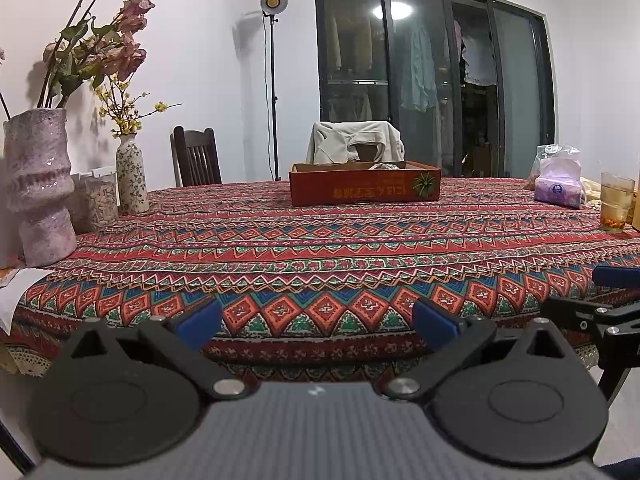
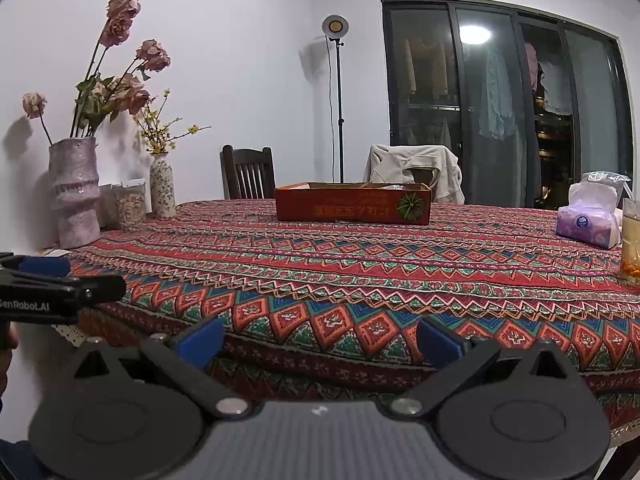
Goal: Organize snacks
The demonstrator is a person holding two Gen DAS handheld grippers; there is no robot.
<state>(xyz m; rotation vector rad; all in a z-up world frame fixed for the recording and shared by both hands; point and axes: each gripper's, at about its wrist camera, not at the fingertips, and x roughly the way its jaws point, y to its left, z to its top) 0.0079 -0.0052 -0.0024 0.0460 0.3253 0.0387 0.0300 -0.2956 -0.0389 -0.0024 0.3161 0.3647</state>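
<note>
You're holding the left hand-held gripper [image 1: 316, 324] and right hand-held gripper [image 2: 320, 340] spread apart, empty, at the desk [image 1: 320, 240] edge; red box [image 1: 365, 189] sitting far ahead.

The cardboard box [image 1: 365, 183] sits on the table [image 1: 320, 248], toward its far edge. Behind the box is a chair draped with a jacket [image 1: 354, 142]. Well left of the box stand two vases [image 1: 38, 184] with a jar between them. Well right of the box lie a tissue pack [image 1: 560, 186] and a glass [image 1: 616, 202].
</note>
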